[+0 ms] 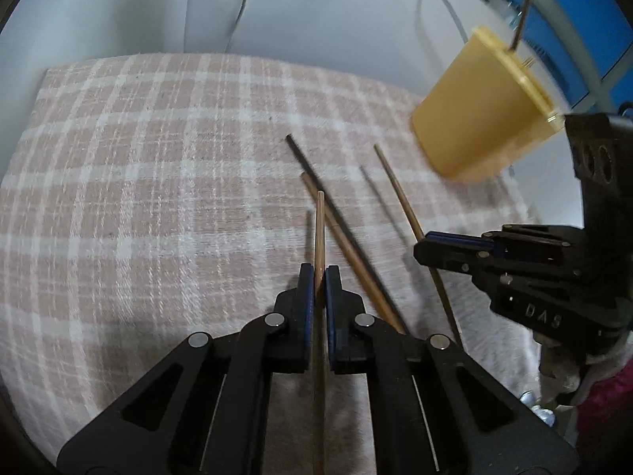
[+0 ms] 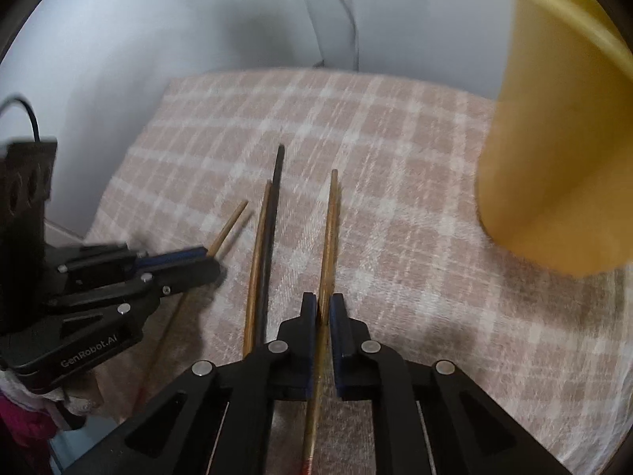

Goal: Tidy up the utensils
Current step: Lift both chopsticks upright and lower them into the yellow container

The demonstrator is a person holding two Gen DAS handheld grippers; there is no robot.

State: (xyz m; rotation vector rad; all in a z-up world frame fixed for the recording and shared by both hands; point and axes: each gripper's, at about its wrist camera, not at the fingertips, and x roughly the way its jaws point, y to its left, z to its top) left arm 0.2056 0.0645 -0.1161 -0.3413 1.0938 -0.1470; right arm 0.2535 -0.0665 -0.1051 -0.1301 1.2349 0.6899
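My left gripper [image 1: 319,273] is shut on a light wooden chopstick [image 1: 319,229] that points forward over the plaid cloth [image 1: 158,158]. My right gripper [image 2: 324,303] is shut on a thinner wooden chopstick [image 2: 330,221]. Each chopstick casts a shadow beside it on the cloth. Between the two held sticks, a dark chopstick [image 2: 273,217] and a brown chopstick [image 2: 259,245] lie side by side on the cloth. A yellow cup [image 1: 482,107] stands at the cloth's far right corner with a dark stick [image 1: 522,16] rising from it. Each view shows the other gripper: right [image 1: 421,249], left [image 2: 211,259].
The pink-and-white cloth covers a white surface [image 1: 316,19], and cables run down behind it. A blue and grey frame [image 1: 593,19] stands beyond the cup. The cloth's left half holds nothing.
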